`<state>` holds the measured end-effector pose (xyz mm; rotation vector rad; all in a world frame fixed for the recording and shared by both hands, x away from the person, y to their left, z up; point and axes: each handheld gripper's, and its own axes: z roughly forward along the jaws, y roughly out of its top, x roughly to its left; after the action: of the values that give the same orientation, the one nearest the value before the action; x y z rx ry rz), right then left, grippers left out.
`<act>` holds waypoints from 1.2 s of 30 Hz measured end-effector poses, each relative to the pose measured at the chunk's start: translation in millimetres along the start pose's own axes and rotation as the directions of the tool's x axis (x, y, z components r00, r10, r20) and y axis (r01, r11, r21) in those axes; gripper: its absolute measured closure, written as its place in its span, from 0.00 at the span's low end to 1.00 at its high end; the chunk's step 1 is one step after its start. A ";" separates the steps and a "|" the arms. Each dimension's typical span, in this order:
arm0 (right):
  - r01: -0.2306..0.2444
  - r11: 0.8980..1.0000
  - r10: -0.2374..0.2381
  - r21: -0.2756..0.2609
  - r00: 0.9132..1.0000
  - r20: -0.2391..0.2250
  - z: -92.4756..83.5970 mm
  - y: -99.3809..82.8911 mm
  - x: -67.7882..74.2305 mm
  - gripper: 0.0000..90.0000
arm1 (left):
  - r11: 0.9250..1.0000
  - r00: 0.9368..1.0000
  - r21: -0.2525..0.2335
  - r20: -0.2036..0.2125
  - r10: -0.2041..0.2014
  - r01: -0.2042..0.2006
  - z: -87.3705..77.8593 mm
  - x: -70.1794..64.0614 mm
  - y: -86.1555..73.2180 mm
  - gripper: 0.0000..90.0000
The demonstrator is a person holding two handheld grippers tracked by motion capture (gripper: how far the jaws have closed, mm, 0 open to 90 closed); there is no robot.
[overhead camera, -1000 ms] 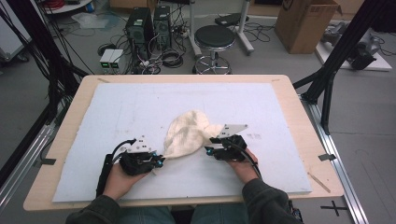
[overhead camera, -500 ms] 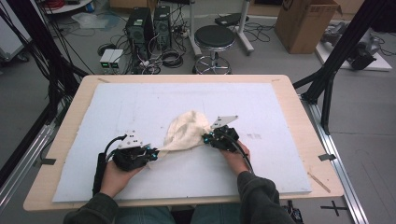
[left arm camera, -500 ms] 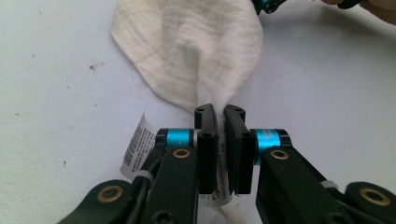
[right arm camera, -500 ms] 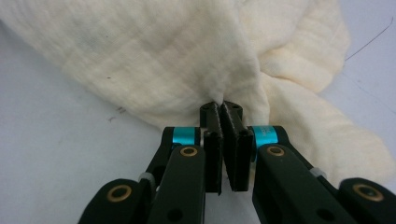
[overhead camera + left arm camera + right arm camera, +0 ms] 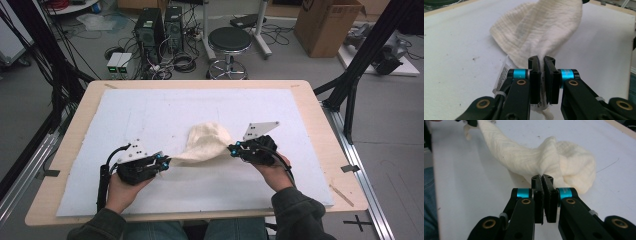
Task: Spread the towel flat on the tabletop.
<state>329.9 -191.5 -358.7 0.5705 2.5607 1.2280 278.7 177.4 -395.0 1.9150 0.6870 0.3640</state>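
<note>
Cream cloth (image 5: pixel 206 145) hangs between the two grippers above the desk's (image 5: pixel 300 92) white mat, its long axis running across from hand to hand, with the bulk bunched toward the far side. The left gripper (image 5: pixel 541 72) and right gripper (image 5: pixel 545 185) each have their jaws clamped tight on a near corner, both equally close.

One cream cloth (image 5: pixel 207 145), one white mat (image 5: pixel 150 110), two grippers.
</note>
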 end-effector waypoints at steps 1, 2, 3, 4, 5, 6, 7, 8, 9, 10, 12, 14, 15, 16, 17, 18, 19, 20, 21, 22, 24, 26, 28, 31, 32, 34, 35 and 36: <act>0.006 1.000 -0.006 -0.001 1.000 -0.004 -6.2 1.1 2.2 0.98 | 1.000 1.000 -0.002 0.006 0.004 -0.004 -0.6 -1.3 0.8 0.93; 0.007 1.000 -0.007 -0.002 1.000 -0.017 -11.3 2.4 3.7 0.98 | 1.000 1.000 -0.006 0.014 0.010 -0.010 -0.7 -2.9 1.4 0.93; 0.011 1.000 -0.011 0.005 1.000 -0.028 -15.7 4.0 5.3 0.98 | 1.000 1.000 -0.005 0.018 0.018 -0.018 -1.0 -4.3 2.0 0.93; 0.016 1.000 -0.016 0.016 1.000 -0.019 -19.0 5.5 6.3 0.98 | 1.000 0.999 -0.004 0.020 0.025 -0.025 -0.4 -5.5 2.3 0.93; 0.013 1.000 -0.013 0.024 1.000 -0.018 -20.9 6.9 5.7 0.98 | 1.000 0.999 0.001 0.020 0.028 -0.028 0.7 -6.2 2.4 0.93; 0.010 1.000 -0.010 0.029 1.000 0.004 -17.7 9.6 0.2 0.98 | 1.000 0.999 0.009 0.021 0.027 -0.027 2.3 -6.8 2.3 0.93; 0.010 1.000 -0.010 0.029 1.000 0.004 -17.7 9.6 0.2 0.98 | 0.999 0.999 0.016 0.014 0.032 -0.032 4.1 -6.8 2.2 0.93; 0.005 1.000 -0.005 0.029 1.000 0.015 -13.3 11.3 -4.8 0.98 | 0.999 0.999 0.025 0.005 0.037 -0.037 5.7 -6.6 2.1 0.93; -0.017 0.999 0.016 0.029 1.000 0.024 2.2 15.2 -16.3 0.98 | 0.998 0.999 0.043 -0.008 0.046 -0.046 8.2 -5.9 1.8 0.93; -0.017 0.999 0.016 0.029 1.000 0.024 2.2 15.2 -16.3 0.98 | 0.997 0.998 0.057 -0.023 0.054 -0.052 10.0 -5.1 1.2 0.93; -0.060 0.995 0.058 0.074 0.998 0.030 36.4 18.8 -36.0 0.97 | 0.996 0.998 0.076 -0.037 0.050 -0.047 13.7 -2.5 -1.1 0.93; -0.087 0.991 0.086 0.098 0.996 0.021 58.7 17.5 -47.0 0.97 | 0.995 0.998 0.095 -0.046 0.046 -0.042 17.7 0.3 -3.9 0.93; -0.104 0.988 0.103 0.110 0.995 0.017 68.2 15.9 -50.4 0.97 | 0.993 0.998 0.109 -0.046 0.046 -0.041 19.5 1.9 -5.3 0.93; -0.104 0.988 0.103 0.110 0.995 0.017 68.2 15.9 -50.4 0.97 | 0.992 0.998 0.120 -0.048 0.046 -0.040 21.2 3.2 -6.7 0.93; -0.121 0.982 0.122 0.144 0.993 0.005 82.9 11.7 -54.8 0.95 | 0.990 0.998 0.138 -0.048 0.043 -0.036 24.3 4.3 -9.0 0.93; -0.128 0.979 0.129 0.160 0.992 0.002 87.5 9.9 -55.5 0.92 | 0.990 0.998 0.138 -0.048 0.043 -0.036 24.3 4.3 -9.0 0.93; -0.128 0.979 0.129 0.160 0.992 0.002 87.5 9.9 -55.5 0.92 | 0.988 0.998 0.147 -0.042 0.046 -0.039 25.4 4.9 -9.9 0.93; -0.132 0.977 0.135 0.165 0.991 -0.005 89.7 8.7 -55.9 0.88 | 0.988 0.998 0.151 -0.040 0.046 -0.040 26.1 4.8 -10.4 0.93; -0.135 0.976 0.139 0.168 0.990 -0.011 89.3 8.3 -56.0 0.86 | 0.987 0.998 0.156 -0.037 0.047 -0.041 27.0 4.9 -10.8 0.93; -0.133 0.981 0.138 0.140 0.990 -0.030 80.7 9.8 -54.5 0.81 | 0.986 0.998 0.161 -0.032 0.046 -0.040 27.4 4.9 -11.1 0.93; -0.125 0.984 0.130 0.124 0.991 -0.033 74.6 11.6 -52.8 0.78 | 0.986 0.999 0.163 -0.030 0.046 -0.040 27.7 4.6 -11.1 0.93; -0.108 0.990 0.112 0.087 0.993 -0.037 60.1 14.7 -47.1 0.77 | 0.987 0.999 0.159 -0.028 0.038 -0.033 27.2 4.2 -10.9 0.93; -0.081 0.996 0.083 0.037 0.996 -0.041 37.8 16.8 -37.5 0.75 | 0.988 0.999 0.152 -0.027 0.033 -0.028 26.5 4.1 -10.6 0.93; -0.048 0.998 0.047 -0.032 0.998 -0.038 20.1 12.3 -26.3 0.75 | 0.988 0.999 0.153 -0.025 0.032 -0.028 26.2 3.4 -10.4 0.93; -0.048 0.998 0.047 -0.032 0.998 -0.038 20.1 12.3 -26.3 0.75 | 0.988 0.999 0.150 -0.025 0.033 -0.029 26.1 3.1 -10.6 0.93; -0.044 0.998 0.042 -0.041 0.998 -0.055 13.7 0.7 -19.5 0.75 | 0.988 0.999 0.151 -0.024 0.030 -0.026 26.0 2.5 -10.7 0.93; -0.046 0.998 0.044 -0.031 0.997 -0.061 13.5 -6.5 -16.7 0.75 | 0.988 0.999 0.150 -0.024 0.030 -0.026 26.0 2.4 -10.8 0.93; -0.050 0.999 0.049 -0.021 0.997 -0.063 14.2 -14.4 -14.9 0.76 | 0.989 0.999 0.148 -0.024 0.029 -0.025 26.0 2.4 -10.8 0.93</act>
<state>345.1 -196.5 -378.1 0.6038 2.5952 1.3093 291.2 163.3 -416.1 2.0651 0.7231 0.3646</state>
